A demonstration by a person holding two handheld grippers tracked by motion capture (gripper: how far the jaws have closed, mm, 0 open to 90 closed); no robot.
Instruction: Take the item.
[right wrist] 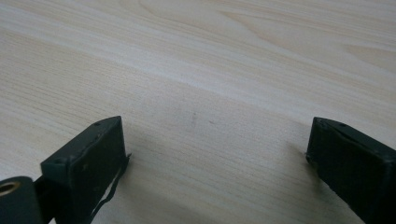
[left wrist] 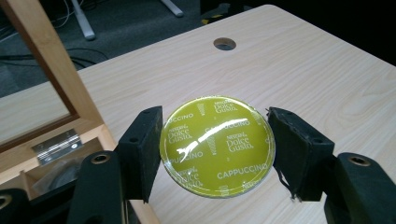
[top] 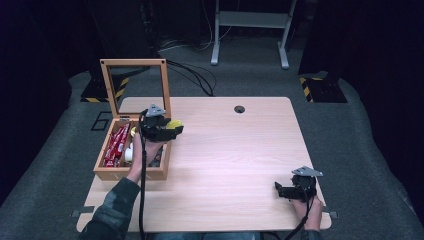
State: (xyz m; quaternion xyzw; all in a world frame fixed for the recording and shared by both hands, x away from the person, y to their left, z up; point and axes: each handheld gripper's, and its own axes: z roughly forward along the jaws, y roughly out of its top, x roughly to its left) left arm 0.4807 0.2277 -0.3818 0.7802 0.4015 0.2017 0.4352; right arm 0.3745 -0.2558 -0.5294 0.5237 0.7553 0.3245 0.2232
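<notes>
A yellow-green Dolce Gusto cappuccino capsule (left wrist: 217, 145) sits between the jaws of my left gripper (left wrist: 212, 154), which is shut on its sides. In the high view that left gripper (top: 170, 131) hangs over the right edge of an open wooden box (top: 131, 173) and holds the capsule (top: 174, 124) above the table. My right gripper (top: 281, 190) rests low near the table's front right corner. Its jaws stand wide apart over bare wood, and the right gripper (right wrist: 215, 154) has nothing between them.
The box has a glass-paned lid (top: 135, 85) standing upright and holds red packets (top: 116, 142) and a white item (top: 129, 154). A round cable hole (top: 239, 109) lies near the table's far edge. Light wood tabletop (top: 235, 150) spreads between the grippers.
</notes>
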